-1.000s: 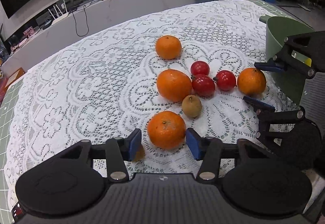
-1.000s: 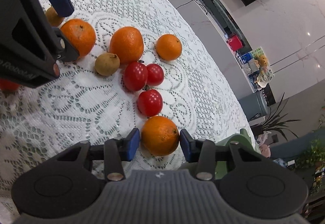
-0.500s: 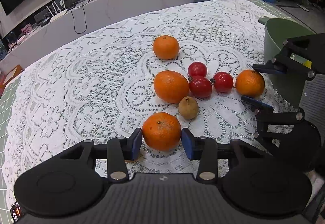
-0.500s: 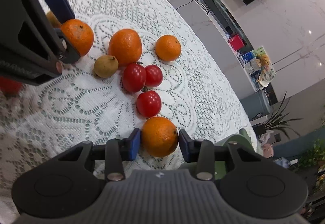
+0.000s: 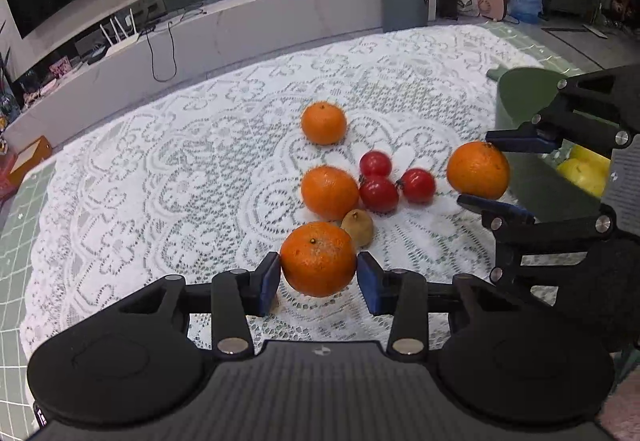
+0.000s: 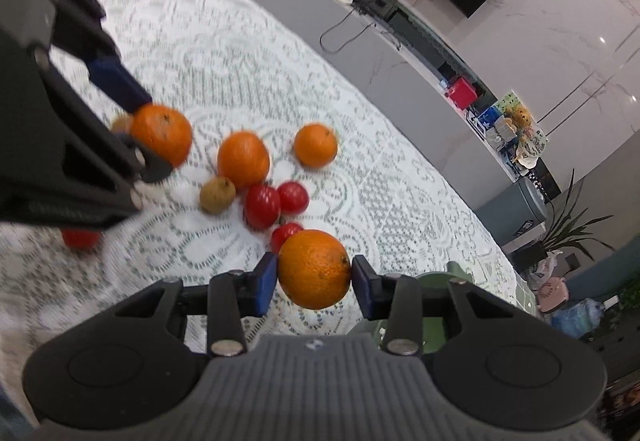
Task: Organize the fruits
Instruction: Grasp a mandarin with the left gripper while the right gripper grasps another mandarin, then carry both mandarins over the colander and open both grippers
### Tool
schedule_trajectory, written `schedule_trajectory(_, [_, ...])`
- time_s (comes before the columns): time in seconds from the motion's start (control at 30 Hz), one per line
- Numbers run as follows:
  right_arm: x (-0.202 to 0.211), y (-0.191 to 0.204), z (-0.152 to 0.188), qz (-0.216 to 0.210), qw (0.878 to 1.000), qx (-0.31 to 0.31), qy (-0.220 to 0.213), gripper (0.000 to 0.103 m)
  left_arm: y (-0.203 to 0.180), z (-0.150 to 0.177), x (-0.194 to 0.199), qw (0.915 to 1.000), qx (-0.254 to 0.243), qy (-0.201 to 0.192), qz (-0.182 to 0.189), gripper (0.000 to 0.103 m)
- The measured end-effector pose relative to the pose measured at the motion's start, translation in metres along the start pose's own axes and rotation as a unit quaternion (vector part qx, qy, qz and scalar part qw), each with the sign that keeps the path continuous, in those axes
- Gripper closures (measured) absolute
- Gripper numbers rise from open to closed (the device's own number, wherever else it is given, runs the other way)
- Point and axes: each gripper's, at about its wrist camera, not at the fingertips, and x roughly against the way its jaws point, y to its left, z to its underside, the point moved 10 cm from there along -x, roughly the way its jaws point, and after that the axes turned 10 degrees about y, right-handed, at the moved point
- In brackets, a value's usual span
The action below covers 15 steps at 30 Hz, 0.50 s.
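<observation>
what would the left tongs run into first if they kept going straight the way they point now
Likely the small brown fruit, just beyond the orange held in the left tongs, with the bigger orange behind it. The tongs point downward, so the lace tablecloth could come first; depth is unclear.

The left tongs fill the lower part of the left wrist view, their blue pads having just closed, clamped on an orange. The right tongs, seen at the right edge there, grip another orange, pointing toward frame left
</observation>
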Motion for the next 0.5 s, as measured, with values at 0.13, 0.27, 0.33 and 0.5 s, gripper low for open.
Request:
schedule_trajectory(0.13, [0.018, -0.015, 0.001, -0.034, 0.998, -0.043, -0.014, 0.066, -0.006, -0.008, 0.017, 0.9998, -0.003, -0.017, 0.003, 0.056])
schedule_trajectory(0.27, [0.034, -0.038, 0.008, -0.066, 0.993, -0.094, -0.022, 0.065, -0.016, -0.019, 0.032, 0.9993, -0.006, -0.034, 0.013, 0.056])
schedule_trajectory(0.33, [0.039, -0.05, 0.013, -0.076, 0.99, -0.115, -0.024, 0.065, -0.024, -0.025, 0.039, 0.9988, -0.007, -0.042, 0.022, 0.056])
schedule_trajectory(0.5, [0.046, -0.082, 0.031, -0.079, 0.984, -0.156, -0.021, 0.065, -0.053, -0.045, 0.052, 0.9964, -0.025, -0.062, 0.053, 0.056])
